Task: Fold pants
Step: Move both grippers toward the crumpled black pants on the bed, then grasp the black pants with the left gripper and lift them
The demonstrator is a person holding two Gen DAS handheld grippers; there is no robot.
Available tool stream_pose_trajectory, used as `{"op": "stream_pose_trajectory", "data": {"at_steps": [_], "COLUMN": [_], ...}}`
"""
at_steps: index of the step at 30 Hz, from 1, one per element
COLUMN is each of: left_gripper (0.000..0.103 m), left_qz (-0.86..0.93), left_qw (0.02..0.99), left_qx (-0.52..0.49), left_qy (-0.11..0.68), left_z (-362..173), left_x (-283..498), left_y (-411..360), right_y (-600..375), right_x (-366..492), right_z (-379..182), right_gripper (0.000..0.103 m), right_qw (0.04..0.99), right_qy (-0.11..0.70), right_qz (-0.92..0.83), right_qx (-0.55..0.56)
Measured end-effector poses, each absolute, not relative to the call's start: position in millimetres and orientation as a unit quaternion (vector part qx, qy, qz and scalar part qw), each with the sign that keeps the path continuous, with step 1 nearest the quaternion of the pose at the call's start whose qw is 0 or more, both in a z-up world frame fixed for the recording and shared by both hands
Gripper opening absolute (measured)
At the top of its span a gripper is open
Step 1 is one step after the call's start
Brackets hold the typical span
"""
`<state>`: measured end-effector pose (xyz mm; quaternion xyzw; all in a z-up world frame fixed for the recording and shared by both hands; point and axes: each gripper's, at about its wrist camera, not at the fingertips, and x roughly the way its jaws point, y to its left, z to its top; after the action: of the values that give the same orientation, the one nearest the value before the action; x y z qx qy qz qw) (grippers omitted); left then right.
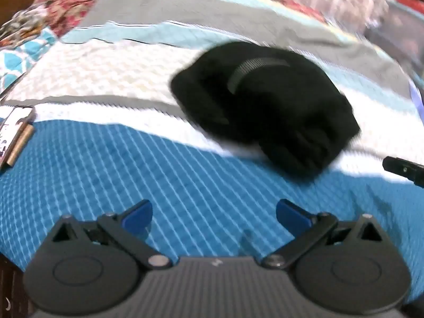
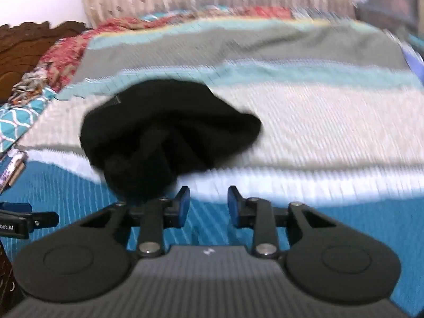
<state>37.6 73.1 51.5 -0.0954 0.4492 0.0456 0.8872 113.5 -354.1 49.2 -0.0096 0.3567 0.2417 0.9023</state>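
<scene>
The bed (image 1: 79, 175) is covered by a striped quilt, blue near and white, teal and grey farther away. On the white stripes lies the pants (image 1: 265, 106) — a black, crumpled heap, not yet spread out, with a ribbed waistband (image 1: 249, 70) on its top.

The left tool (image 1: 214, 213) is released, its blue pads wide apart, and it hovers over the blue stripe, near the heap but not touching it. The right tool (image 2: 208, 206) is also released, with a narrower gap, just beside the near edge of the pants (image 2: 164, 129), holding nothing.

I think the risk is to pinch several layers of the bundle together, or the quilt with it — then the fold would come out twisted.

The left view shows the waistband clearly and a book (image 1: 14, 135) at the left edge; the right view shows a wooden headboard (image 2: 29, 42) and the other tool's side.
</scene>
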Motion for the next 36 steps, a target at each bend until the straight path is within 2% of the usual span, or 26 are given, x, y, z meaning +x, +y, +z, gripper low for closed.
{"op": "stream_pose_trajectory", "data": {"at_steps": [1,3,5,6,7,9,10,11,12,16,21,24,29,31,32,33,36], "left_gripper": [0.102,0.101,0.099,0.099,0.098,0.096,0.096,0.094,0.094,0.094,0.094,0.097,0.1,0.088,0.055,0.035,0.024], "left_qz": [0.054,0.065,0.074,0.076,0.078,0.08,0.081,0.081,0.081,0.071,0.045,0.016,-0.027,-0.043,-0.052,-0.054,-0.034], "left_qw": [0.888,0.89,0.889,0.888,0.888,0.886,0.885,0.885,0.886,0.893,0.906,0.911,0.91,0.903,0.896,0.887,0.882], "left_qx": [-0.105,-0.117,-0.128,-0.13,-0.131,-0.127,-0.125,-0.123,-0.122,-0.112,-0.092,-0.097,-0.09,-0.097,-0.1,-0.1,-0.099], "left_qy": [0.443,0.436,0.434,0.434,0.435,0.438,0.44,0.441,0.44,0.43,0.411,0.4,0.403,0.416,0.43,0.447,0.458], "left_z": [55,55,55,56,55,55,56,56,57,59,60,62,51,42,36,29,24], "left_x": [40,36,39,35,35,34,37,38,39,42,67,86,109,121,131,138,145], "left_y": [80,87,98,102,105,109,109,108,107,107,90,72,35,23,17,14,15], "right_y": [-342,-315,-279,-265,-252,-229,-221,-214,-208,-242,-326,-372,-427,-440,-453,-461,-490], "right_x": [120,126,123,121,119,128,134,142,146,169,225,250,257,251,240,237,217], "right_z": [54,62,65,63,59,50,45,42,43,95,155,156,118,102,98,99,107], "right_gripper": [0.036,0.046,0.085,0.09,0.091,0.089,0.076,0.029,0.01,0.009,0.009,0.009,0.009,0.009,0.009,0.009,0.009], "right_qw": [0.902,0.896,0.888,0.883,0.877,0.86,0.852,0.845,0.843,0.901,0.967,0.978,0.962,0.954,0.952,0.95,0.949], "right_qy": [0.348,0.326,0.282,0.263,0.248,0.256,0.268,0.28,0.289,0.236,0.182,0.197,0.269,0.288,0.291,0.292,0.266], "right_qz": [0.255,0.296,0.337,0.351,0.365,0.387,0.397,0.405,0.404,0.349,0.178,0.074,-0.023,-0.057,-0.07,-0.084,-0.12], "right_qx": [-0.021,-0.061,-0.133,-0.165,-0.191,-0.215,-0.212,-0.208,-0.208,-0.106,-0.026,-0.002,0.047,0.058,0.063,0.075,0.12]}}
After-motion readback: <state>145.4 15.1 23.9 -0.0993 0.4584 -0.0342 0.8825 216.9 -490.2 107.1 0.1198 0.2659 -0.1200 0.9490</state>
